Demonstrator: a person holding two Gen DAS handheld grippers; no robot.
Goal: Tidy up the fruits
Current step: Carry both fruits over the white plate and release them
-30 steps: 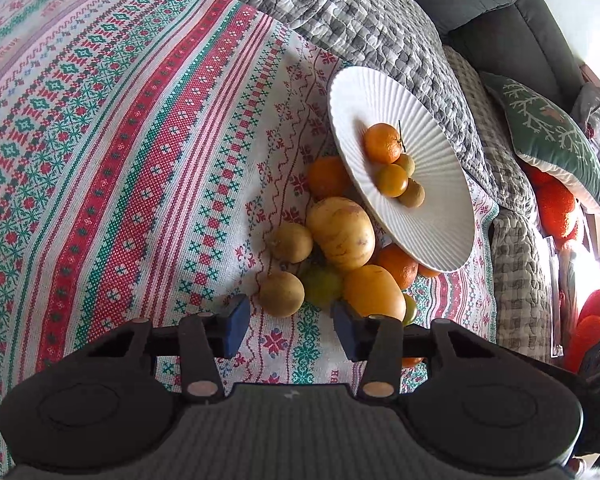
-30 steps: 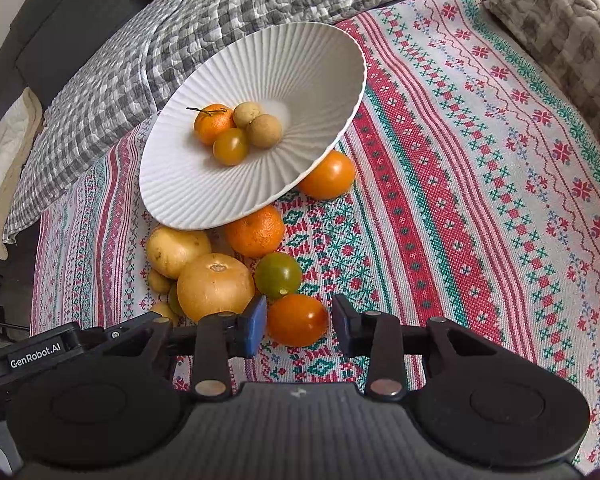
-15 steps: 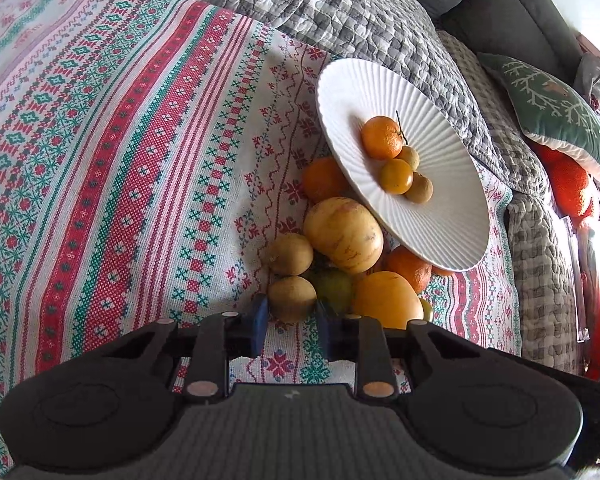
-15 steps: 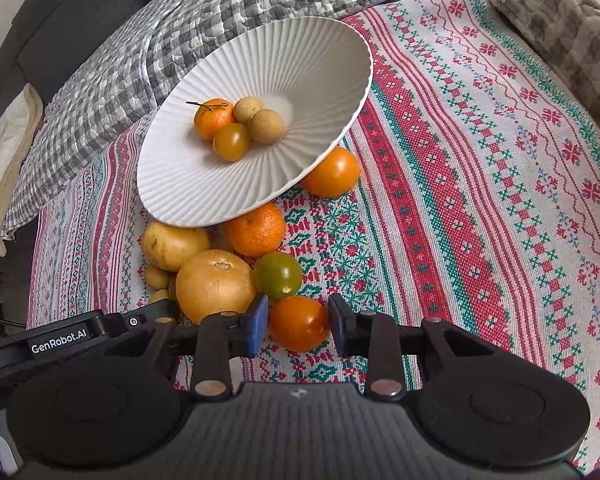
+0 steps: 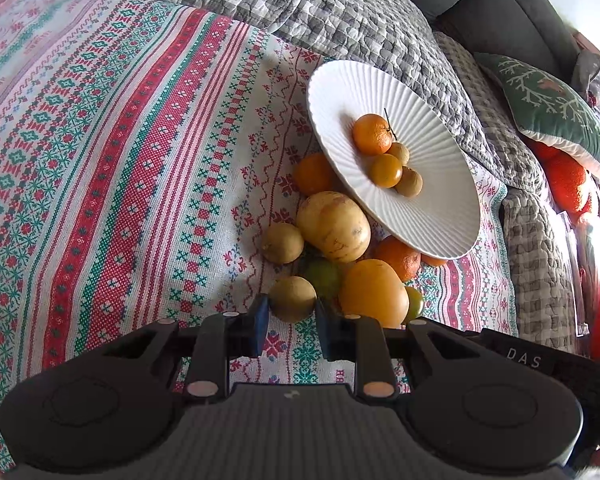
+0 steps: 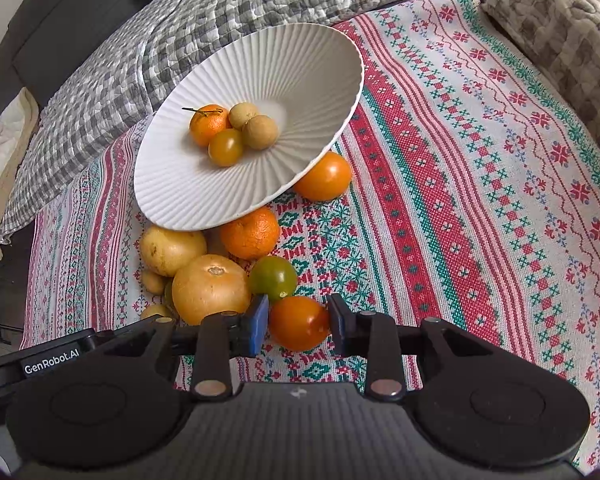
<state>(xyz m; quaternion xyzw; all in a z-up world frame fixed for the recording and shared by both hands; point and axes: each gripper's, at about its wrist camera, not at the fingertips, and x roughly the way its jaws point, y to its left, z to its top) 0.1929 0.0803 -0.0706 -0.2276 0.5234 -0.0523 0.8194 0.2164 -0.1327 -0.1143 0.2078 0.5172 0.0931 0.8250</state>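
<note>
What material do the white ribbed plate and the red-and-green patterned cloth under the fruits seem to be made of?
The white ribbed plate looks like glazed ceramic or porcelain, though plastic is possible: it has fine radial ridges, a thin hard rim and a soft satin sheen. The red-and-green patterned cloth looks like woven cotton-type textile with a matte finish: a visible thread grid and stitched cross and stripe motifs.

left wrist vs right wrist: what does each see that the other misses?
Left wrist only: the left claw closing around a small brown fruit, plus a green pillow off to the side. Right wrist only: the right claw around an orange tomato, with a green tomato just behind it. Both: the white ribbed plate holding four small fruits, loose fruit piled against its rim, and the patterned cloth.
</note>
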